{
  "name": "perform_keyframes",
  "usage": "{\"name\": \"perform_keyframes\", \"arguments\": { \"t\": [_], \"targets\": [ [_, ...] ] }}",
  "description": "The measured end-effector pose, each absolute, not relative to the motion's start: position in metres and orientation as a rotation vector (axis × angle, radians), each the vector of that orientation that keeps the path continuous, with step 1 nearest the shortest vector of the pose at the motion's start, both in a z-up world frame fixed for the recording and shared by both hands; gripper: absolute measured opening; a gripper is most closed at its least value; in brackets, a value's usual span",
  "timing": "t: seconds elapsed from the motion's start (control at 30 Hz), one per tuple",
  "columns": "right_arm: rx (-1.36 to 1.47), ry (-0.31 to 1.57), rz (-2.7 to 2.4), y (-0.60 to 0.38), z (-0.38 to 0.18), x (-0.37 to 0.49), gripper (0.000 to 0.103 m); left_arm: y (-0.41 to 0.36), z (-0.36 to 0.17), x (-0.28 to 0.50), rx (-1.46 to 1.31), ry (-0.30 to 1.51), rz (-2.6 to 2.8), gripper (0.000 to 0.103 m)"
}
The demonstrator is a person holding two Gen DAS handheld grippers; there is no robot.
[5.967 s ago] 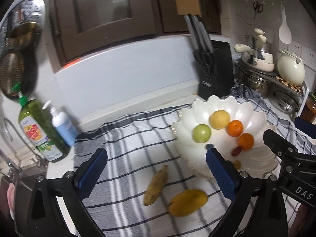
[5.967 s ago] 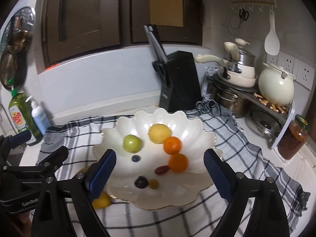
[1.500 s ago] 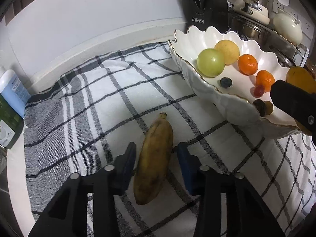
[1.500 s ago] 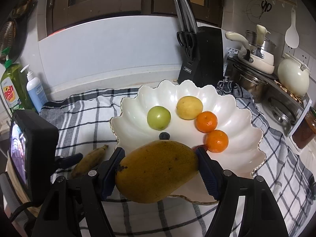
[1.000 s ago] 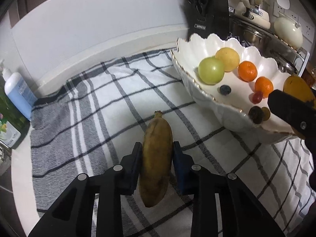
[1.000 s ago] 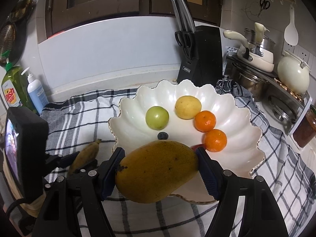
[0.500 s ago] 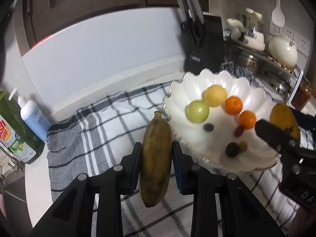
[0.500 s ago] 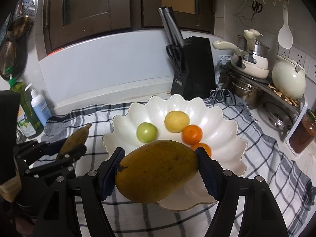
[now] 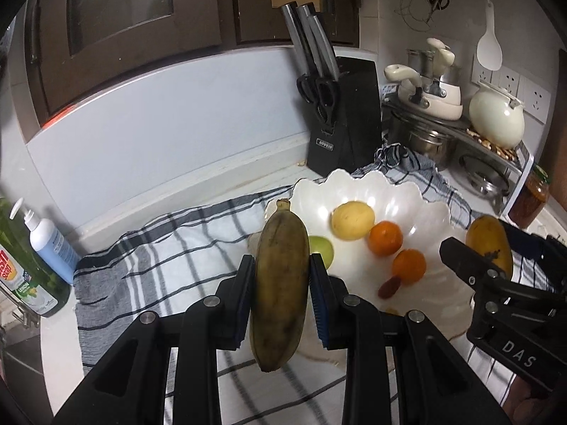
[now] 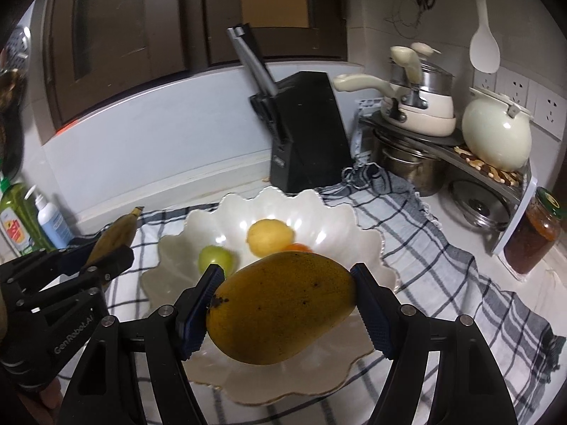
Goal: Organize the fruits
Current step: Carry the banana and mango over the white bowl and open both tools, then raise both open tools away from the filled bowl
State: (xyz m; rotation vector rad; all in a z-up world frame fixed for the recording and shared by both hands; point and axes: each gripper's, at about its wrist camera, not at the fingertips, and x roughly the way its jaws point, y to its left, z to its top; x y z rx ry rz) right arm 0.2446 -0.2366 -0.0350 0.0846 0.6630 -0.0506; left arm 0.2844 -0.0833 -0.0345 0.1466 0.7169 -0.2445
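You held banana (image 9: 278, 297) pinched in left gripper (image 9: 281, 295), mango (image 10: 283, 306) clamped in right gripper (image 10: 287, 306), above bowl (image 10: 333, 219); dropped, either risked scattering fruit.

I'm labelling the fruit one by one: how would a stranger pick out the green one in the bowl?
Find the white scalloped bowl on the checked cloth in front of the black knife block. On its left side lies a small round green fruit, beside a yellow fruit. It is the only green one there; the others are yellow, orange or dark.

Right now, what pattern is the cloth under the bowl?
White with dark grey plaid stripes: the cloth under the bowl shows best in the right wrist view.
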Motion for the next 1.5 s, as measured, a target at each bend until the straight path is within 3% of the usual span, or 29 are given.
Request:
{"name": "perform_keyframes", "arguments": {
  "t": [0.93,1.07,1.17,1.3,1.5],
  "targets": [
    [0.116,0.795,-0.049,-0.276,-0.084,0.289,0.074,-0.127,-0.086,0.330,0.157,0.846,-0.189,0.032],
    [0.117,0.819,-0.049,-0.276,-0.089,0.289,0.074,-0.127,-0.085,0.329,0.176,0.846,-0.171,0.044],
    [0.131,0.825,-0.054,-0.279,-0.091,0.288,0.075,-0.125,-0.080,0.326,0.183,0.832,-0.152,0.060],
    [0.128,0.785,-0.098,-0.282,-0.082,0.282,0.093,-0.121,-0.074,0.322,0.186,0.814,-0.126,0.074],
    [0.101,0.740,-0.123,-0.280,-0.062,0.273,0.096,-0.115,-0.064,0.311,0.182,0.787,-0.093,0.089]
  ]
}}
